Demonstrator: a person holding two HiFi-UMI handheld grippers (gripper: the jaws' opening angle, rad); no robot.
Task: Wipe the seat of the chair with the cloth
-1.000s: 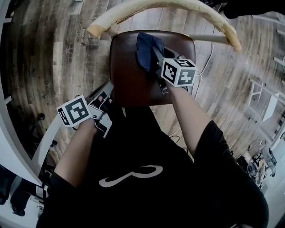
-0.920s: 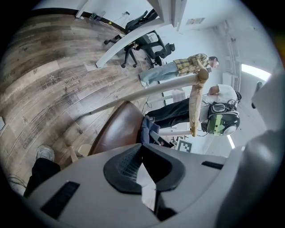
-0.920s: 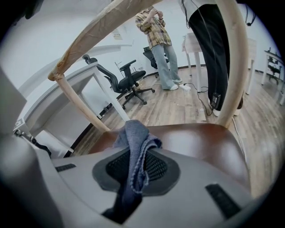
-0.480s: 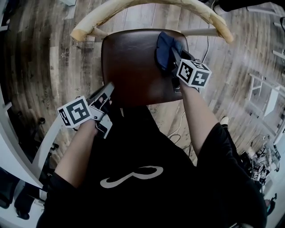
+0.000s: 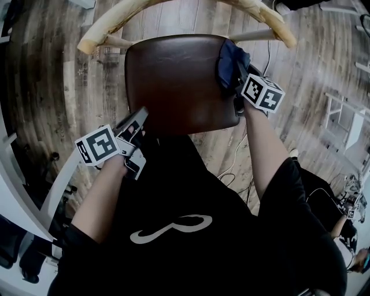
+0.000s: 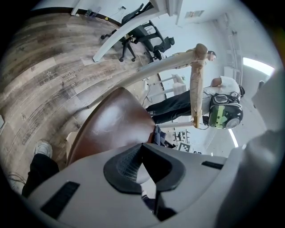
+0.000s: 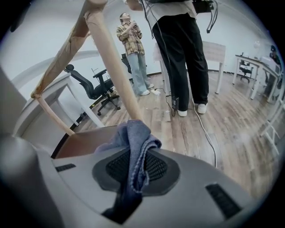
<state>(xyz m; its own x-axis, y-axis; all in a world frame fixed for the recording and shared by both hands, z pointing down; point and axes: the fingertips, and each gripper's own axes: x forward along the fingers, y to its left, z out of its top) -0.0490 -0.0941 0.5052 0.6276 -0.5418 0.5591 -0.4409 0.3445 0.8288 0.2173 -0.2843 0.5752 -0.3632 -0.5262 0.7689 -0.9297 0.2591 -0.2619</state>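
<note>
Your right tool clamps the cloth at the seat's right edge. Your left tool is closed, empty.

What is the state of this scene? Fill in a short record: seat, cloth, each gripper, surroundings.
seat: brown chair seat, bare apart from the cloth
cloth: blue cloth, bunched at the seat's far right corner
right gripper: right gripper, fingers shut on the cloth
left gripper: left gripper, fingers together, nothing between them, by the seat's near left corner
backrest: pale curved rail beyond the seat
floor: wood plank floor
</note>
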